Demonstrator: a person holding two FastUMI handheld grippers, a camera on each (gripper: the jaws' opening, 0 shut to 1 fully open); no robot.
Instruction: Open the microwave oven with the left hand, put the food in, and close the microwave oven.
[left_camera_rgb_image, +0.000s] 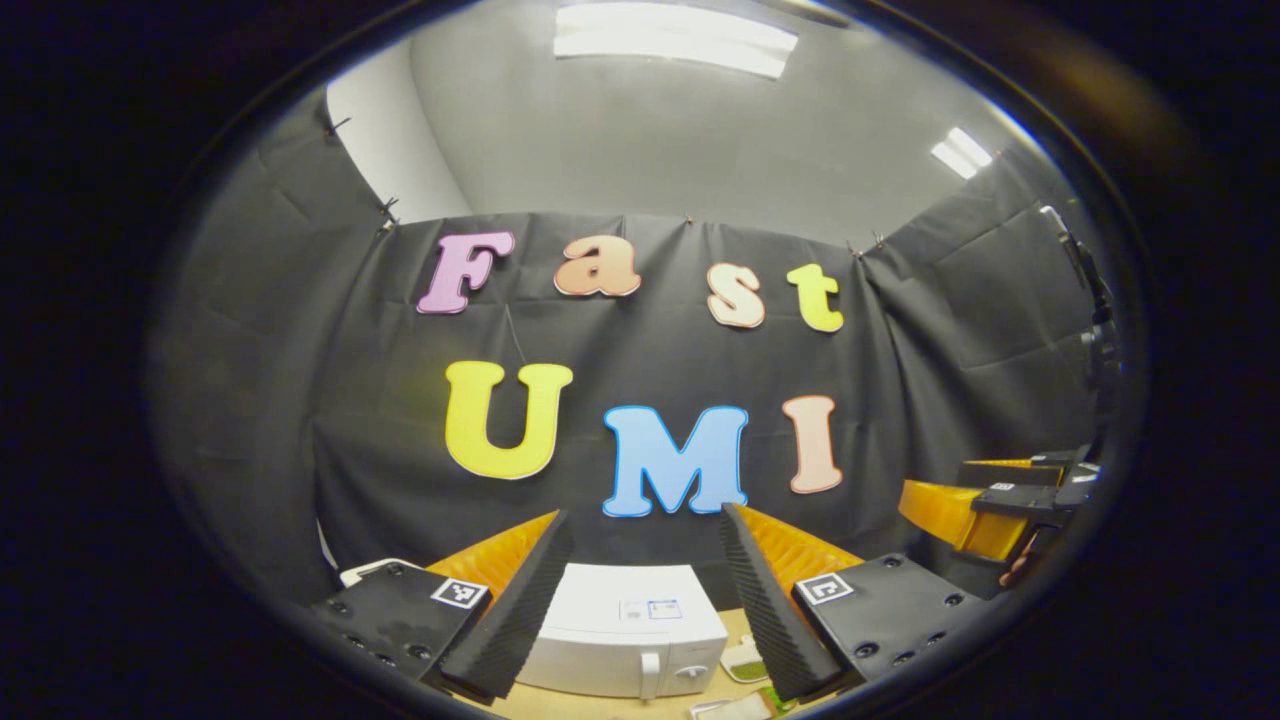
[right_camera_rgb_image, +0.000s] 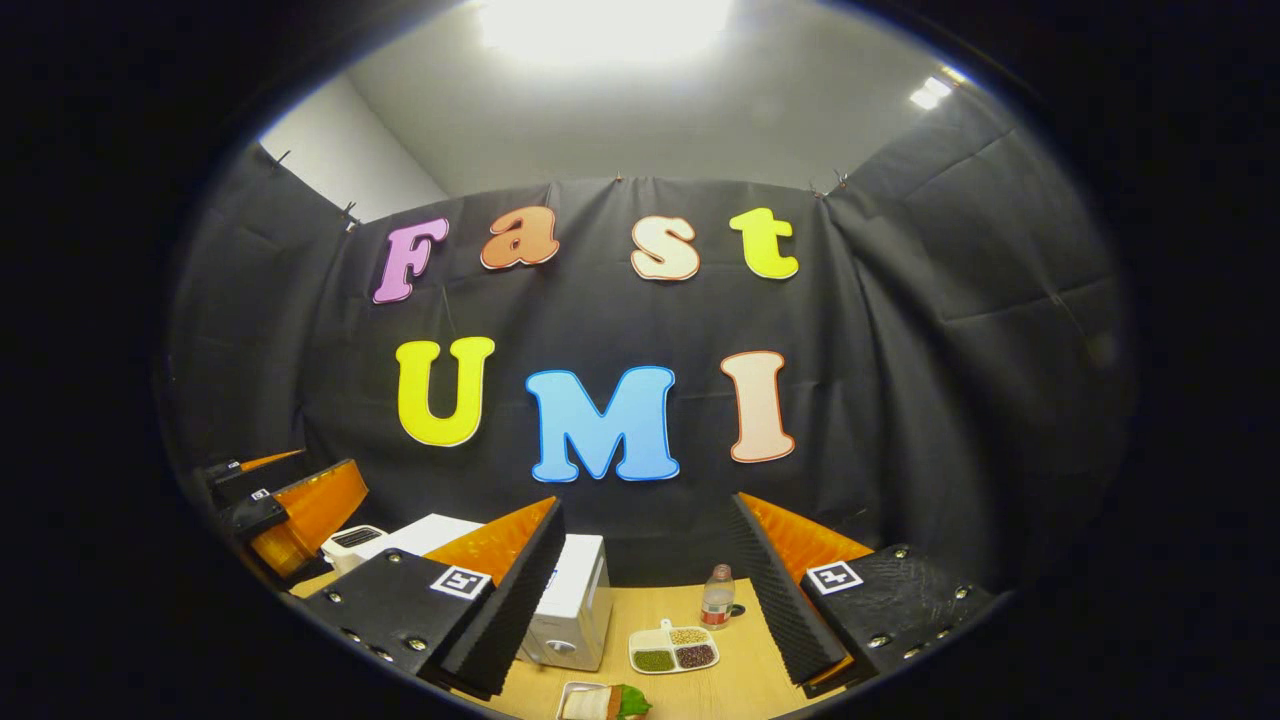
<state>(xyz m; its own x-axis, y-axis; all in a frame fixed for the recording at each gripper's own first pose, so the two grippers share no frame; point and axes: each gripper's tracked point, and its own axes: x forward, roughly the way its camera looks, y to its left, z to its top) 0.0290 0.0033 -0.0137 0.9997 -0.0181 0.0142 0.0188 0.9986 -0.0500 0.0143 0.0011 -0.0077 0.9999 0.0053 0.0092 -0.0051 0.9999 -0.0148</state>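
- White microwave oven (left_camera_rgb_image: 625, 640), door shut, is seen on the wooden table (right_camera_rgb_image: 745, 680); its top label is too small to read.
- Left gripper (left_camera_rgb_image: 645, 590) and right gripper (right_camera_rgb_image: 640, 590) are held spread, empty.
- Sandwich plate (right_camera_rgb_image: 600, 702) lies near the sectioned dish (right_camera_rgb_image: 674, 648).

Little can be read here. On each hand-held gripper, the left hand-held gripper (left_camera_rgb_image: 645, 570) and the right hand-held gripper (right_camera_rgb_image: 645, 570), a small square black-and-white marker sits on each finger mount, at about 8 and 4 o'clock in both views; they are coded patterns, not words. On top of the microwave oven (left_camera_rgb_image: 625, 635), at 6 o'clock in the left gripper view, lies a small sticker (left_camera_rgb_image: 648, 609) with a blue box, its print too small to make out.
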